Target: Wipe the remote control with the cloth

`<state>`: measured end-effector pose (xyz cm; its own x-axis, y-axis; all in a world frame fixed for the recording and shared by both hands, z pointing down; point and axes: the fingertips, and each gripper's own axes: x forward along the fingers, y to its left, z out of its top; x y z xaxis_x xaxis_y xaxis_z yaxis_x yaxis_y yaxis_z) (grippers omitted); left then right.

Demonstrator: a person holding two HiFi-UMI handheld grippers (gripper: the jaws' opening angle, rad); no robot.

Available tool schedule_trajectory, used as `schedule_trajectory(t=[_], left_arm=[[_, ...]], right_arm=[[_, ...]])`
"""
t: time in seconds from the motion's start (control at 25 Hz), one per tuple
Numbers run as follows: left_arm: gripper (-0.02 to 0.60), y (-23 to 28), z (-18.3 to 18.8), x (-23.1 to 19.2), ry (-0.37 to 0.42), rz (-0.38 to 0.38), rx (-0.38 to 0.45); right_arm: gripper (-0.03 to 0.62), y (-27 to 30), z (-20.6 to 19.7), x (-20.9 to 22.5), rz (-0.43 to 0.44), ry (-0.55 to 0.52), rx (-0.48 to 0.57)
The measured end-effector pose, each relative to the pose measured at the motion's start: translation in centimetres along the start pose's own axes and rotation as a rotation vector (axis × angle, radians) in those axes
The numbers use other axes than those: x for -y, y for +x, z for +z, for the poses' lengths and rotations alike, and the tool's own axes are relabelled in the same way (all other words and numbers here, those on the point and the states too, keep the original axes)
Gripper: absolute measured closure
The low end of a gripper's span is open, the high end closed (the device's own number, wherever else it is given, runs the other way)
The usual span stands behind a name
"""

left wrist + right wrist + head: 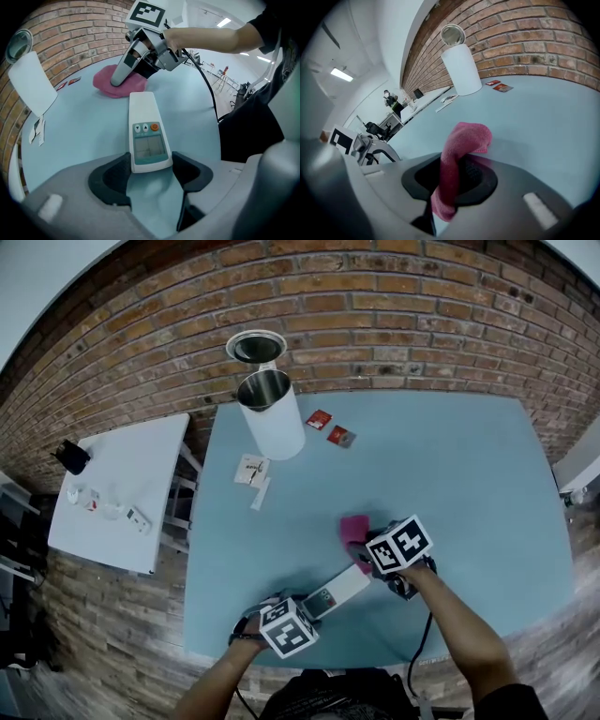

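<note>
A white remote control with a small screen and an orange button lies on the blue table. Its near end sits between the black pads of my left gripper, which is shut on it. In the head view the remote control runs from the left gripper up toward the right gripper. The pink cloth is pinched in my right gripper, and its free end drapes onto the table. From the left gripper view, the cloth rests just past the remote's far end.
A white cylindrical kettle with its lid open stands at the back of the table. Near it lie two red packets and some white cards. A white side table with small items stands to the left, and a brick wall runs behind.
</note>
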<state>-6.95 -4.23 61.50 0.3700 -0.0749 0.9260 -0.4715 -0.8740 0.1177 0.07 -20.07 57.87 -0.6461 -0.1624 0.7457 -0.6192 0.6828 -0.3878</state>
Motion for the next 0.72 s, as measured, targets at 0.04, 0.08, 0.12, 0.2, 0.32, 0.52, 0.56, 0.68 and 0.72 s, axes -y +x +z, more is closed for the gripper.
schedule_trajectory(t=[0.04, 0.08, 0.12, 0.2, 0.32, 0.52, 0.56, 0.68, 0.72], left_arm=[[0.307, 0.0, -0.1, 0.1, 0.004, -0.004, -0.005], [0.307, 0.1, -0.1, 0.2, 0.007, -0.011, -0.011], [0.308, 0.1, -0.2, 0.3, 0.01, -0.018, -0.017], [0.307, 0.1, -0.3, 0.4, 0.016, -0.025, -0.028], [0.308, 0.1, -0.3, 0.3, 0.025, -0.029, -0.038], [0.308, 0.1, -0.3, 0.4, 0.025, -0.031, -0.038], [0.308, 0.1, -0.3, 0.4, 0.025, -0.032, -0.038], [0.307, 0.1, -0.3, 0.4, 0.025, -0.032, -0.04], [0.307, 0.1, -0.3, 0.4, 0.026, -0.031, -0.04]], right_arm=[[0.517, 0.1, 0.2, 0.0, -0.003, -0.016, -0.006], [0.517, 0.2, 0.4, 0.0, -0.003, -0.03, -0.012], [0.517, 0.3, 0.5, 0.0, -0.002, -0.043, -0.02], [0.517, 0.4, 0.8, 0.0, -0.003, -0.076, -0.037], [0.517, -0.1, 2.3, 0.7, -0.042, -0.149, -0.028], [0.517, 0.2, 4.0, -0.5, -0.019, -0.289, -0.032], [0.517, 0.6, 3.7, -1.1, 0.0, -0.318, -0.053], [0.517, 2.1, 2.1, -3.0, 0.065, -0.382, -0.128], [0.517, 2.5, 1.6, -3.5, 0.085, -0.396, -0.15]])
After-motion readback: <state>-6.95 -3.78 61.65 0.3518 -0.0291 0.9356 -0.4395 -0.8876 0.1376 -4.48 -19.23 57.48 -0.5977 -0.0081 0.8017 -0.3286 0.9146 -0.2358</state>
